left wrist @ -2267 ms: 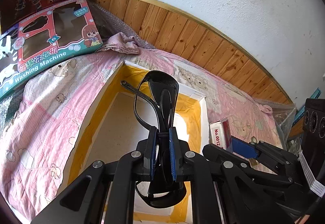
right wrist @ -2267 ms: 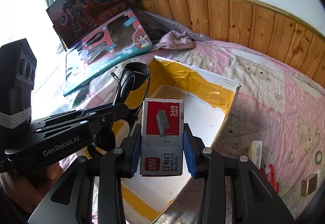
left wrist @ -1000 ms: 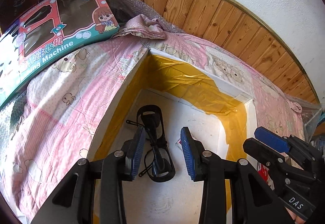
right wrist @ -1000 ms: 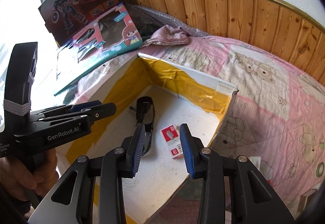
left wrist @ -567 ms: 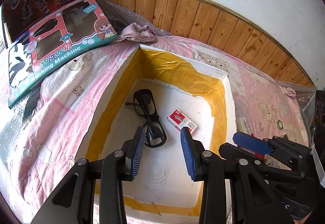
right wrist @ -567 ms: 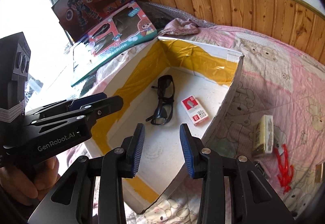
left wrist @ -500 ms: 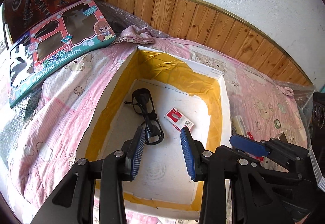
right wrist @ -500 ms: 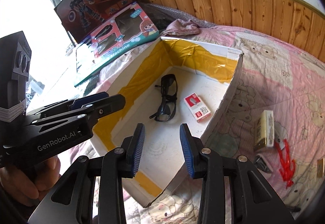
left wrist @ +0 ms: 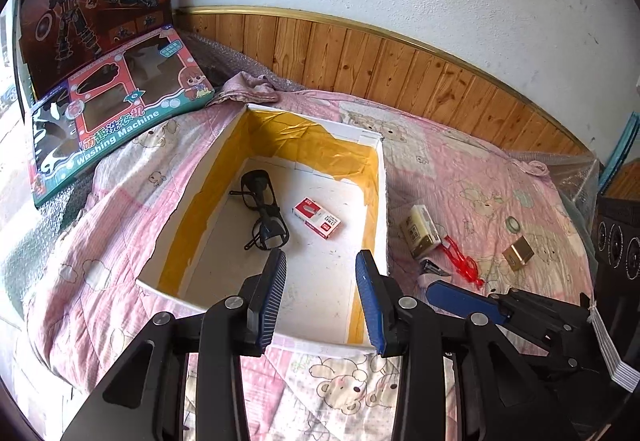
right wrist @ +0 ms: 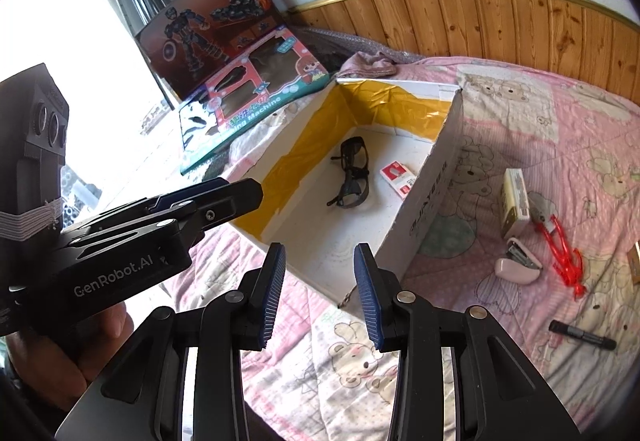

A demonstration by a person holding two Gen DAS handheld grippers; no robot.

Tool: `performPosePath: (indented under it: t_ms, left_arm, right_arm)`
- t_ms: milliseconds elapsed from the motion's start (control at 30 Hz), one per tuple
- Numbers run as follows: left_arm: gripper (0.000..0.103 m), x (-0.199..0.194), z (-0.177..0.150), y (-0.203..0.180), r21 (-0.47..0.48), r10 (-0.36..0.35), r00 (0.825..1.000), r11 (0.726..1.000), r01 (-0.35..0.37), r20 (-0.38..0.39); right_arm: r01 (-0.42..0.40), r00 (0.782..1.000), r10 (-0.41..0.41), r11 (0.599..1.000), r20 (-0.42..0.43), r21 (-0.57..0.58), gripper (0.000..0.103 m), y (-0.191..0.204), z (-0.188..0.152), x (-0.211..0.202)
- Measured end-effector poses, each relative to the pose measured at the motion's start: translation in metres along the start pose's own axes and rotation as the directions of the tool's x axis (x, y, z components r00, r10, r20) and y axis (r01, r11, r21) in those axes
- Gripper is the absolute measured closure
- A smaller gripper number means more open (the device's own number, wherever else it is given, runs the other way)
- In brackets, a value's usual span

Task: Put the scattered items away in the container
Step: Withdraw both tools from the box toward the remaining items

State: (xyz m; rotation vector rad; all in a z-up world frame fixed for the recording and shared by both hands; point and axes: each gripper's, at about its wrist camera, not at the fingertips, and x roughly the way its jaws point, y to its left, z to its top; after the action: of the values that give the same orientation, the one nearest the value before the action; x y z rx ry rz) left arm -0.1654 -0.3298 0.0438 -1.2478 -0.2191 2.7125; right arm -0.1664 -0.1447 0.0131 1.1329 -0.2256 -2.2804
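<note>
Left wrist view: the left gripper (left wrist: pixel 320 289) is wide open and holds nothing, above the near edge of the box (left wrist: pixel 383 201). The glasses (left wrist: pixel 263 209) and staples pack (left wrist: pixel 317 218) lie inside.

Right wrist view: the right gripper (right wrist: pixel 318 283) gapes empty too. The remaining items lie to its right on the quilt (right wrist: pixel 520 113): the stapler (right wrist: pixel 518 267) nearest, its long axis crosswise; I judge the right hand better placed
</note>
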Motion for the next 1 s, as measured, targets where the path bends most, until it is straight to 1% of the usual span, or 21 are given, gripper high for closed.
performPosePath:
  t_ms: [267, 567, 800, 1000]
  left_arm:
    - [0.065, -0.027, -0.029, -0.027, 0.044, -0.024, 1.000, 0.999, 0.023, 0.012]
    - [0.065, -0.041, -0.058, -0.063, 0.086, -0.075, 0.997, 0.993, 0.075, 0.002]
    - [0.065, -0.036, -0.070, -0.090, 0.116, -0.118, 0.993, 0.986, 0.120, -0.025]
    - [0.065, -0.021, -0.079, -0.113, 0.138, -0.145, 0.987, 0.979, 0.152, -0.063]
  right_arm:
    - [-0.007, 0.999, 0.005, 0.999, 0.039, 0.041, 0.065, -0.002, -0.041, -0.036]
    - [0.015, 0.998, -0.022, 0.993, 0.066, 0.114, 0.065, -0.024, -0.082, -0.068]
    - [0.044, 0.995, -0.058, 0.984, 0.076, 0.174, 0.065, -0.048, -0.107, -0.088]
    - [0.077, 0.993, -0.096, 0.967, 0.068, 0.242, 0.065, -0.077, -0.127, -0.096]
